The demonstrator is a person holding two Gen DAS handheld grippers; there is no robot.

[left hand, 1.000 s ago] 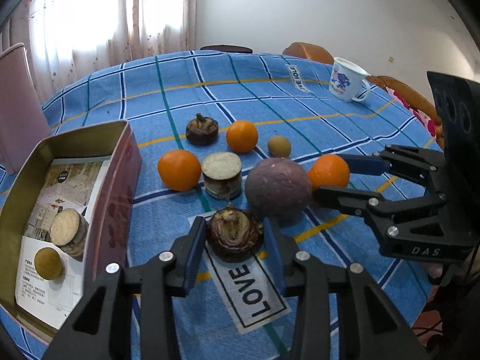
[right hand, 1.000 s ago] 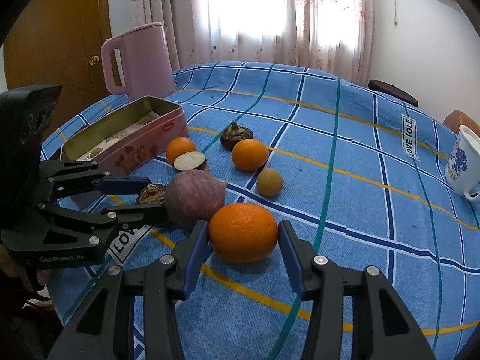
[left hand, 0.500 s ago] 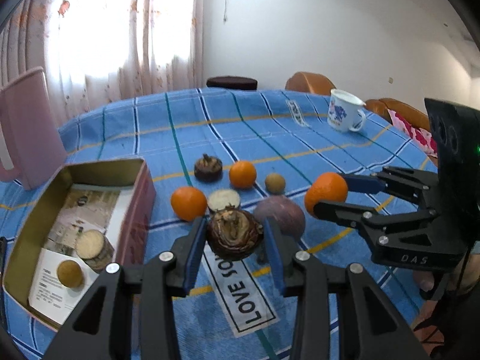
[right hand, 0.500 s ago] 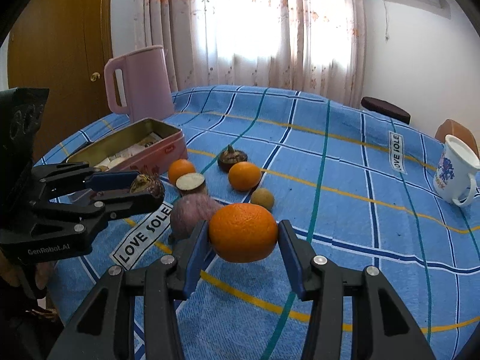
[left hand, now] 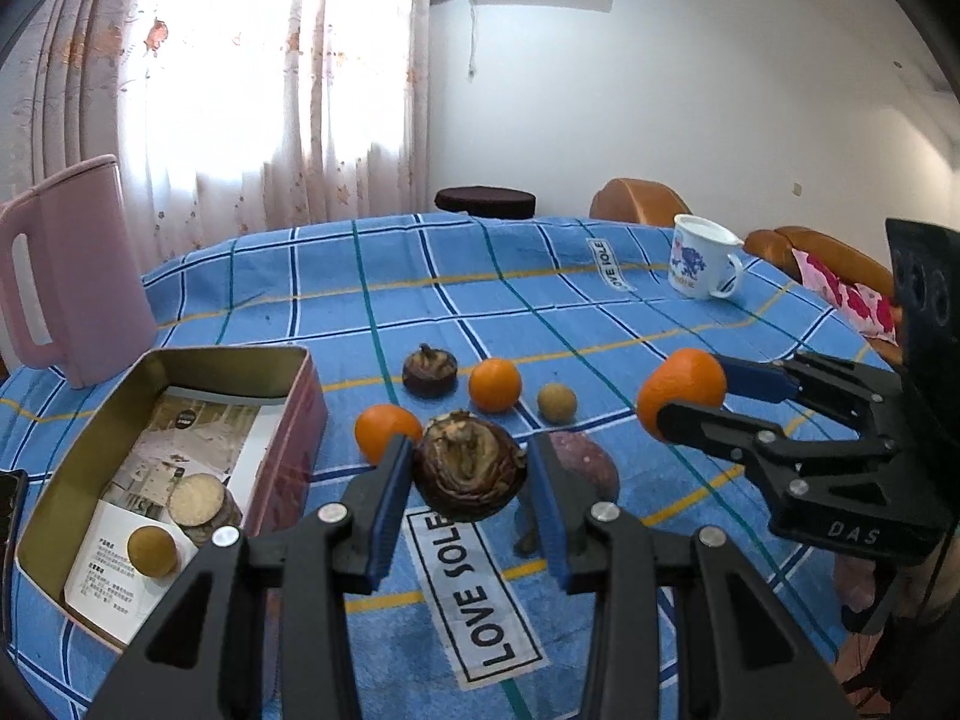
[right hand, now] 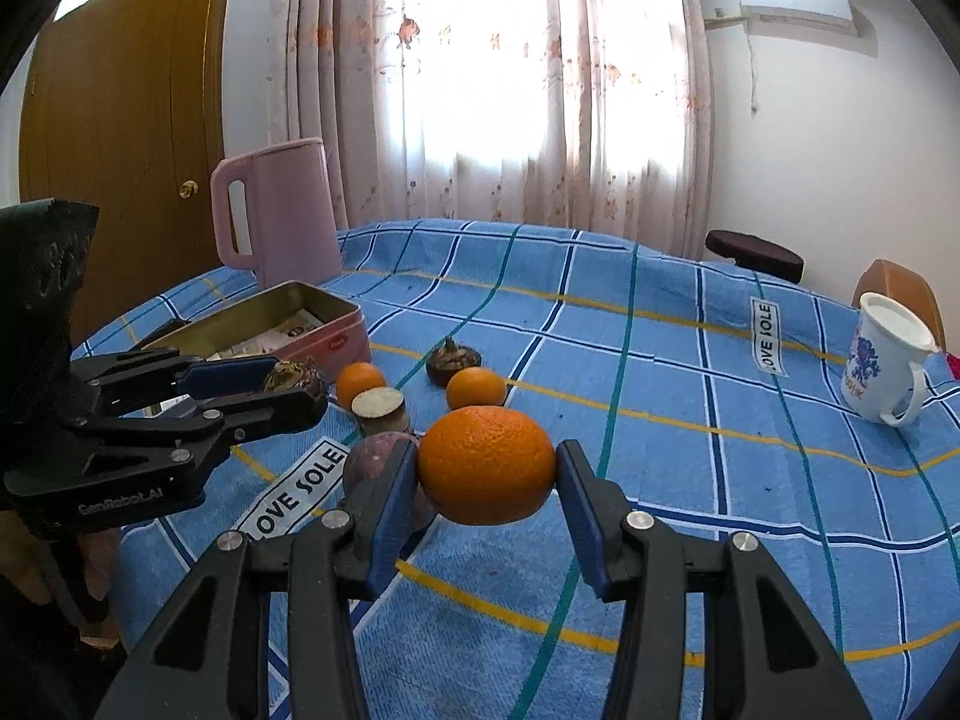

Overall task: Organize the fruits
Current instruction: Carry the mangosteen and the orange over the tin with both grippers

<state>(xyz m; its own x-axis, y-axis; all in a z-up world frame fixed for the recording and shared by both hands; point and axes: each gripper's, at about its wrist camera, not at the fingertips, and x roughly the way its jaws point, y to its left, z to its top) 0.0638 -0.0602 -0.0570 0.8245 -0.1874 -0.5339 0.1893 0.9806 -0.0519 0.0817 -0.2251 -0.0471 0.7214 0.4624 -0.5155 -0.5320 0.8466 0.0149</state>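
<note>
Both claws are full right now. The left claw (left hand: 470, 483) is squeezed on a brown mangosteen (left hand: 471, 474), with its blue pads pressed on both sides, and the fruit hangs in the air above the desk (left hand: 420, 276). The right claw (right hand: 487, 480) is squeezed on a big orange (right hand: 486, 465), and that fruit is up off the blue cloth too.

The pink tin box (left hand: 288, 420) sits open on the left side of the desk, near the pink kettle (left hand: 66, 276). It already has 2 things in it: a small round brown fruit (left hand: 152, 550) and a cut piece with a pale top (left hand: 193, 501).

Some fruit waits on the cloth: 2 small oranges, 1 more mangosteen, 1 little brown fruit and 1 purple fruit (left hand: 591, 468).

So this looks like the carrying step. Next, the left claw likely needs to go over the box, come down low and let go softly. The orange is round, so it could roll if it drops from high up.
</note>
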